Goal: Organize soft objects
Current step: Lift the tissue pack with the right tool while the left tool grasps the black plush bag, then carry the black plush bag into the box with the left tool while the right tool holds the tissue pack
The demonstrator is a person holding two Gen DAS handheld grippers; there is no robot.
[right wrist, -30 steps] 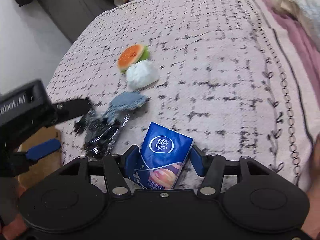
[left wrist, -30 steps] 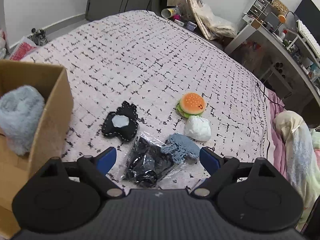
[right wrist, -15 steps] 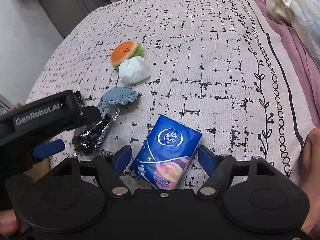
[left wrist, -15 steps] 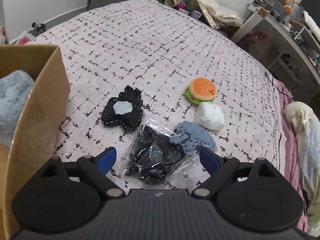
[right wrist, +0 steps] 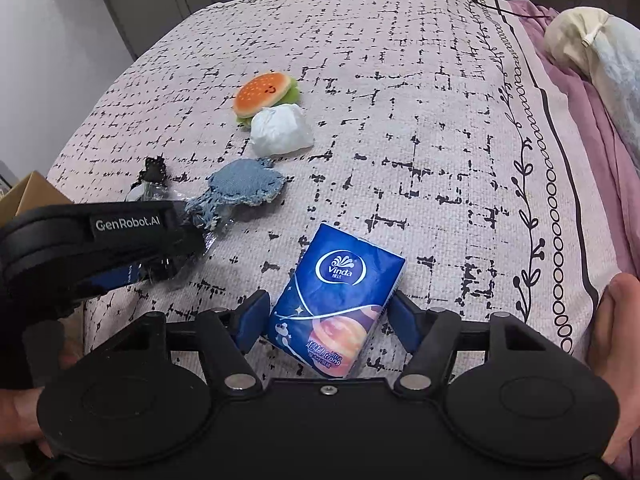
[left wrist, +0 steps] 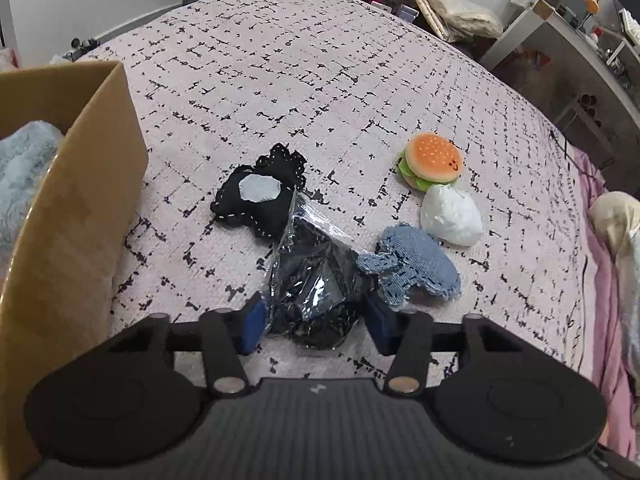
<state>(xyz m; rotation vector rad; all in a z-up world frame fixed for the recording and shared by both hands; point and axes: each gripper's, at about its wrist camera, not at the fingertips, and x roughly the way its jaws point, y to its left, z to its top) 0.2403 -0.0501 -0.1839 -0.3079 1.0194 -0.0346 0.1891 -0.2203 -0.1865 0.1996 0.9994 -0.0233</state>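
On the patterned bedspread lies a black bundle in clear plastic (left wrist: 316,280). My left gripper (left wrist: 316,322) has come down over it, jaws closing, and both blue pads touch its sides. Beside the bundle lie a black felt piece with a grey patch (left wrist: 260,196), a frayed denim patch (left wrist: 420,268), a white wad (left wrist: 450,216) and a burger plush (left wrist: 432,160). A blue Vinda tissue pack (right wrist: 344,288) rests on the bed between the pads of my right gripper (right wrist: 328,322). Those jaws are closing, with a sliver of gap on each side.
A cardboard box (left wrist: 80,208) stands at the left with a light blue fluffy thing (left wrist: 20,184) inside. A pink sheet and a pale pillow (right wrist: 592,40) lie along the bed's right side. A cluttered desk and shelves (left wrist: 560,20) stand beyond the far right corner.
The left gripper sank toward the black bundle and its wide jaws narrowed onto it. The right jaws let go of the tissue pack, spread, then narrowed again. The pack now lies turned on the bed.
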